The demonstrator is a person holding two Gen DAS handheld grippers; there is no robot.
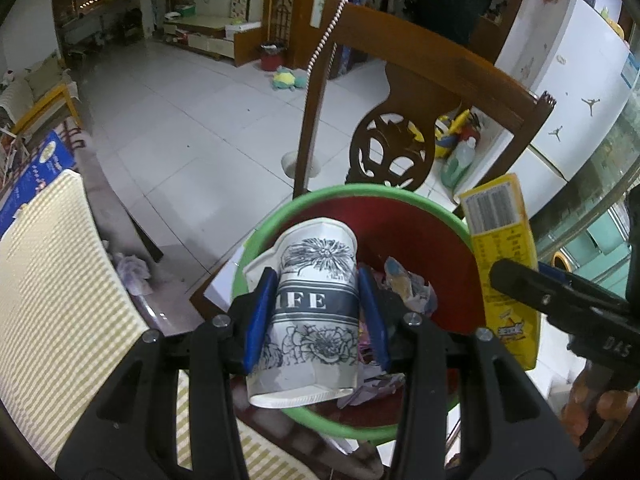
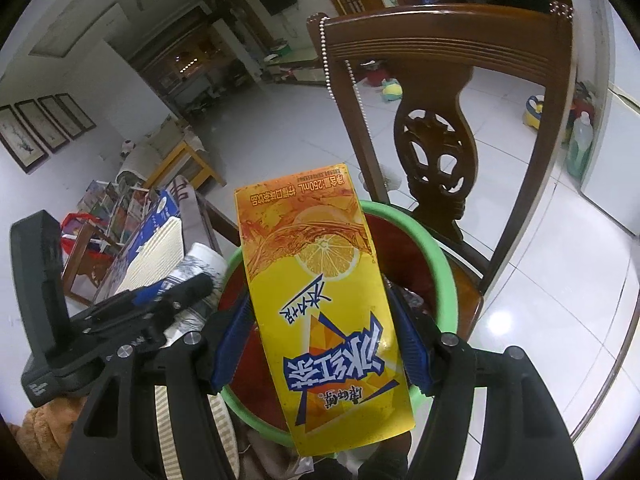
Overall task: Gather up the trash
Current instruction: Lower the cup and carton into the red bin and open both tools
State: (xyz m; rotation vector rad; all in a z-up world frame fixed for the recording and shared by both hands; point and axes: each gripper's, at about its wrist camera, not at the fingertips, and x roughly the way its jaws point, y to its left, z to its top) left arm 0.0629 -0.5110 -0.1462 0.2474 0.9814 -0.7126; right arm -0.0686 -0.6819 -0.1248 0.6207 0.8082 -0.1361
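The left tongs point(image 1: 316, 316) are clenched on one paper cup point(image 1: 312, 312), blue pads pressed against both its sides at the "LIFE" band; the cup is crushed at the mouth, its long axis running away from the camera, with the base nearest the lens and the dented mouth pointing out over the basin point(image 1: 416, 216). The right tongs point(image 2: 320, 344) grasp one flattened yellow drink carton point(image 2: 320, 280), pads against its two long edges; its long axis also runs forward along the fingers, and the print reads upside down in the right wrist view, so the lemon end points away and the large blue characters sit nearest the tongs. In the left wrist view the same carton point(image 1: 500, 256) stands nearly upright at the basin's right rim, barcode end uppermost. There is one basin, red inside with a green rim, resting on the seat of one carved wooden chair point(image 1: 404, 92), and both held items hang above it. Inside lie several crumpled paper scraps point(image 1: 408, 284); their exact number cannot be told. A bead string point(image 1: 326, 36) hangs from the chair's corner post, and a striped cloth point(image 1: 52, 280) covers the worktop at the left
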